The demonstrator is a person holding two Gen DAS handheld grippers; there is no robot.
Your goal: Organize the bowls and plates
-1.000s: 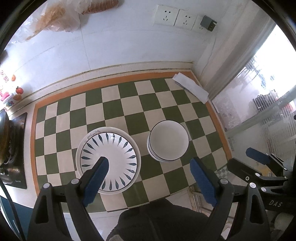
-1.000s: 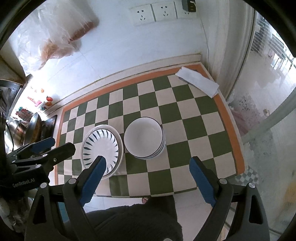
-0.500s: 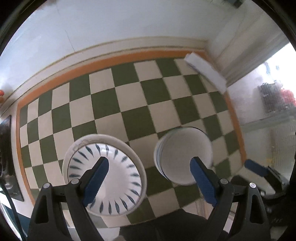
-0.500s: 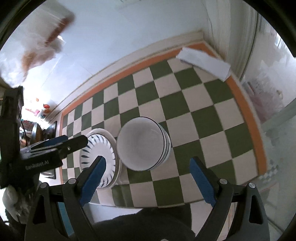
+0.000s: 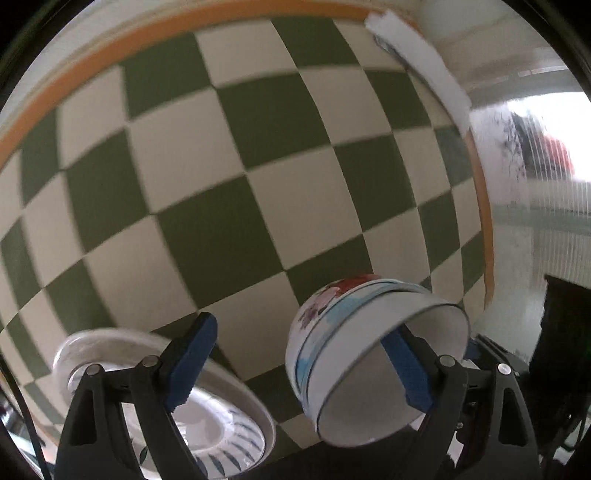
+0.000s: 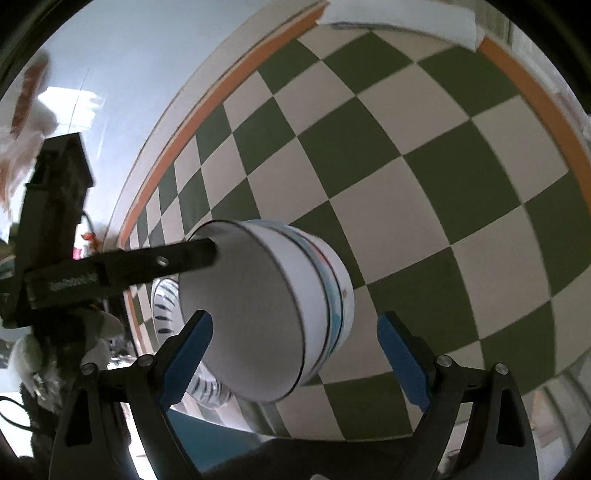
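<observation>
A stack of white bowls [image 5: 369,354] with blue and floral bands stands on the green-and-white checked mat [image 5: 229,206]. My left gripper [image 5: 299,365] is open and low; its right finger [image 5: 406,369] reaches inside the top bowl while the left finger hangs over the plate [image 5: 207,435] with blue leaf marks. In the right wrist view the bowl stack [image 6: 280,306] fills the centre with the left gripper's finger [image 6: 159,258] poking into it. My right gripper [image 6: 295,365] is open, its left finger in front of the bowl's mouth. The plate [image 6: 166,299] peeks out behind the bowls.
A folded white cloth [image 5: 417,62] lies at the mat's far right corner, also in the right wrist view [image 6: 402,18]. An orange border [image 6: 184,122] edges the mat against a white wall. A window side lies to the right [image 5: 535,184].
Both grippers have dropped from high above to just over the mat. The left gripper's right finger has gone inside the top bowl. The views are blurred by motion.
</observation>
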